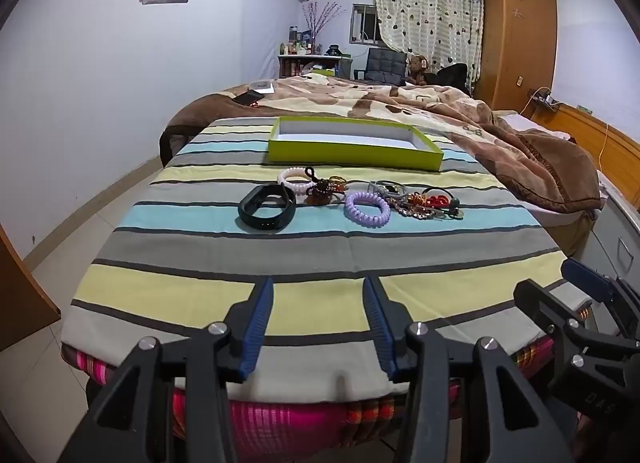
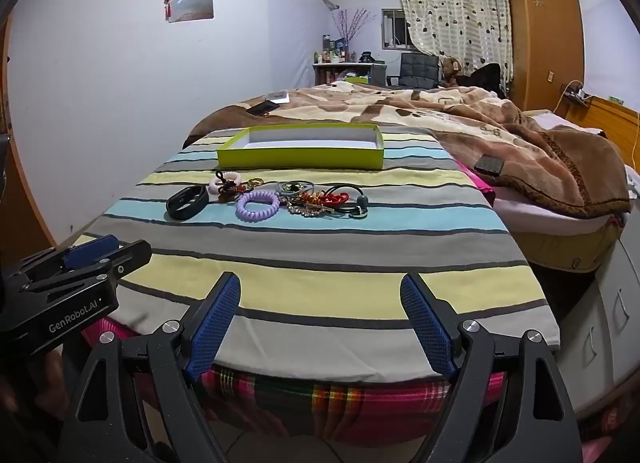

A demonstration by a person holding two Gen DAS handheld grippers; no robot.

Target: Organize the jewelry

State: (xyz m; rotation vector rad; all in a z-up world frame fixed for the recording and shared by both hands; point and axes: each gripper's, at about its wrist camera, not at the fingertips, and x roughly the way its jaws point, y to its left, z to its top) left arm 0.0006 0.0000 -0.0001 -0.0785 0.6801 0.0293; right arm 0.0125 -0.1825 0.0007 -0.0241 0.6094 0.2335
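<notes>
A pile of jewelry lies on the striped cloth (image 1: 208, 231): a black wristband (image 1: 267, 207), a purple coil bracelet (image 1: 367, 209), a pale pink coil bracelet (image 1: 296, 178), and a tangle of beads and hair ties (image 1: 424, 201). Behind them sits an empty lime-green tray (image 1: 352, 151). The same wristband (image 2: 187, 202), purple coil (image 2: 258, 205), tangle (image 2: 326, 199) and tray (image 2: 300, 157) show in the right wrist view. My left gripper (image 1: 318, 287) hangs open over the near edge, nothing between its fingers. My right gripper (image 2: 320, 283) is open wider, also with nothing in it.
A brown blanket (image 1: 460, 111) covers the bed behind and to the right. A phone (image 1: 249, 97) and a small box lie on it. A dark square object (image 2: 489, 164) rests on the blanket's edge. White drawers (image 2: 600, 327) stand to the right, tiled floor to the left.
</notes>
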